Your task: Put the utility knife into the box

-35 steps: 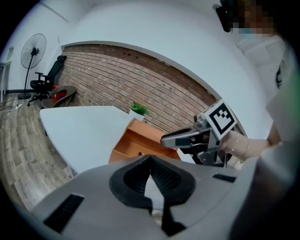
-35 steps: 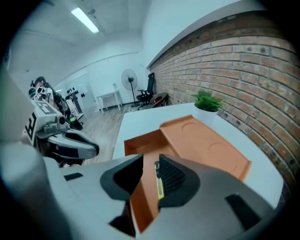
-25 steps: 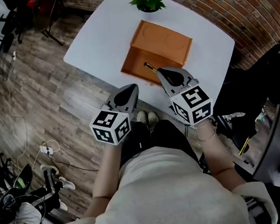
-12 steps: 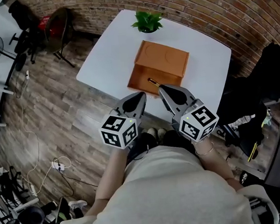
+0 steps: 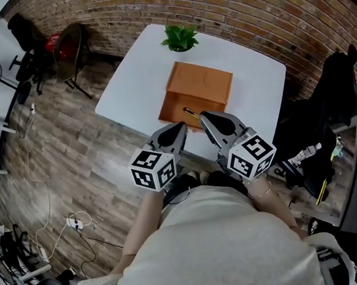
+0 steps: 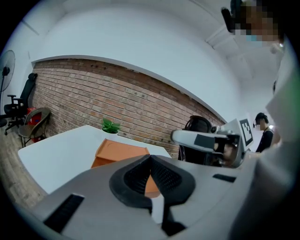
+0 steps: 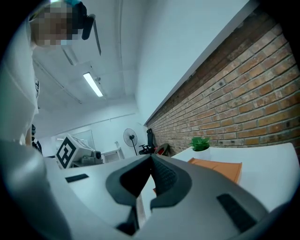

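Compared with a second ago, both my grippers sit higher and closer together in the head view. The white table [image 5: 133, 81] and the orange box [image 5: 201, 81] now look farther below, and more of the brick wall [image 5: 248, 13] shows behind them. The plant [image 5: 180, 37] stands where it did at the table's far edge, just beyond the box.

My left gripper [image 5: 180, 127] is closed tip to tip with nothing between the jaws. My right gripper [image 5: 203, 116] is likewise fully closed and empty, as it was half a second ago. Both hang over the table's near edge, apart from the box.

The utility knife [image 5: 191, 112] lies on the darker near part of the box, a thin dark and yellow sliver just past my right gripper's tips in the head view. I cannot tell how deep it sits.

The only print I can make out is the black-and-white square markers on the left cube [image 5: 153, 168] and the right cube [image 5: 250, 158].
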Tool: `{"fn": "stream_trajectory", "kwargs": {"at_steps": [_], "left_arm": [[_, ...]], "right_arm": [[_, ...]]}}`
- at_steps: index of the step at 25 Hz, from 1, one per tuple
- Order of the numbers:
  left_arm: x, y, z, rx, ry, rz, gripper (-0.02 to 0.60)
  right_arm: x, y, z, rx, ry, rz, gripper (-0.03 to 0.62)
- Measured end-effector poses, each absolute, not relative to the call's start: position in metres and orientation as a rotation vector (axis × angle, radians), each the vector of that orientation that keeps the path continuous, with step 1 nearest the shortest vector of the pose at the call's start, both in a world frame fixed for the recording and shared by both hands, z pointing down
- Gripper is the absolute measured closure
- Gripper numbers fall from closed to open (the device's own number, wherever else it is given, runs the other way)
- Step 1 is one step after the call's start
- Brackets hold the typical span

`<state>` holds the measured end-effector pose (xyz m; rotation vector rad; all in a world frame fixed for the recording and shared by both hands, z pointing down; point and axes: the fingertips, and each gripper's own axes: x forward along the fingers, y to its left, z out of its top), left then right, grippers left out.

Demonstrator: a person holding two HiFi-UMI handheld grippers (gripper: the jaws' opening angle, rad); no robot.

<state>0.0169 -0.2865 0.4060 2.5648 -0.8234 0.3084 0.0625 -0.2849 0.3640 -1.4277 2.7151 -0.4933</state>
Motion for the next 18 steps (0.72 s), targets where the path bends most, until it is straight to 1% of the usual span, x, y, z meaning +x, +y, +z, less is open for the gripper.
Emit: {"fn": "stream_trajectory", "kwargs": {"at_steps": [12,18], "left_arm": [[0.0167,-0.2903,0.409,2.547,-0.856,0.306,0.575],[0.0179,-0.2918,0.4059,2.56,-0.861,0.315,0.575]], "right_arm": [[0.0651,-0.2895,0.3706,-1.497,2.748,-0.421,0.595],[0.0615,-0.2894,0.3699,-1.451,2.761,-0.436,0.595]]}}
